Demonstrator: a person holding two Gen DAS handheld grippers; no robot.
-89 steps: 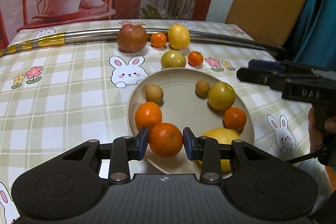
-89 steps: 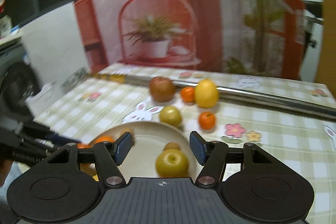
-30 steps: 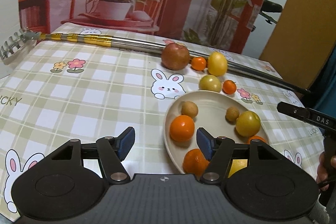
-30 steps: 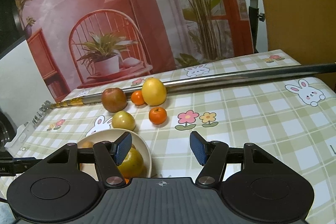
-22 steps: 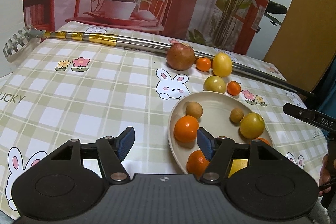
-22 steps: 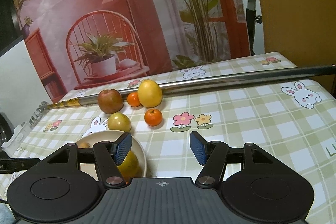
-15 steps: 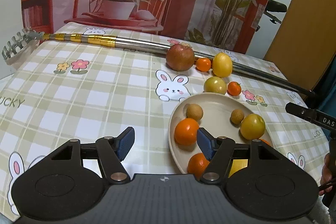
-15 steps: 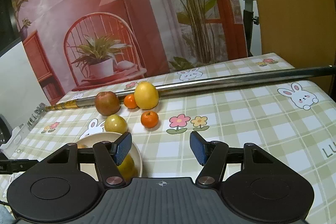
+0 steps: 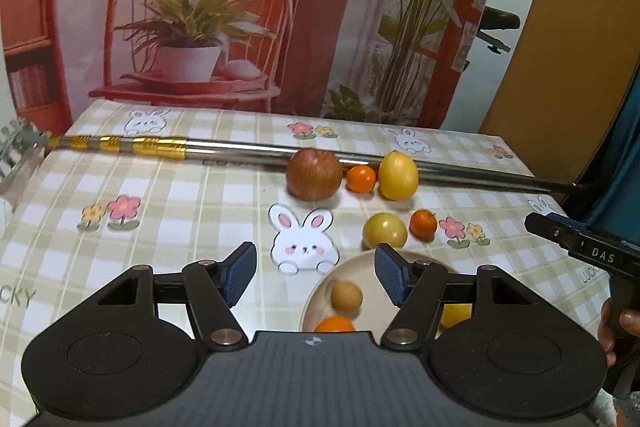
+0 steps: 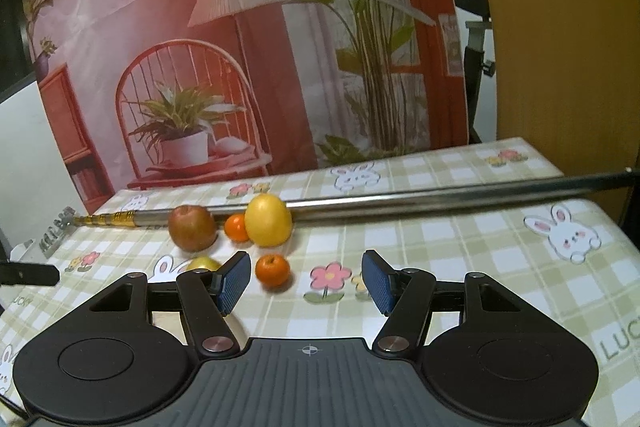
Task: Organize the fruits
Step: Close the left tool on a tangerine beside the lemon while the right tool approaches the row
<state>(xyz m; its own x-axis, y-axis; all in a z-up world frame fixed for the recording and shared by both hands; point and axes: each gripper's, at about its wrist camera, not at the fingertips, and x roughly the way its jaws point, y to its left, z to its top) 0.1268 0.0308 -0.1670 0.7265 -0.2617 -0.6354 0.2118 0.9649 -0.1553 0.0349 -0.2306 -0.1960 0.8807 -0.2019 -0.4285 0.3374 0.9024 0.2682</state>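
Left wrist view: left tongs (image 9: 316,273) about half open, nothing between pads, hovering over plate (image 9: 360,263) rim at 5 o'clock. Plate holds a small brown fruit (image 9: 346,295) and an orange (image 9: 335,324). Apple (image 9: 314,174), tangerine (image 9: 361,179), lemon (image 9: 398,175) lie at 12 against metal pole (image 9: 240,150), prob. stops rolling.

Right wrist view: right tongs (image 10: 305,281) half open, empty. Small tangerine (image 10: 273,270) on worktop (image 10: 460,259) just past left pad, likely next pick.

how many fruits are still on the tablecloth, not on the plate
5: red apple, small orange and lemon along the metal pole; yellow-green apple and small orange nearer the plate.
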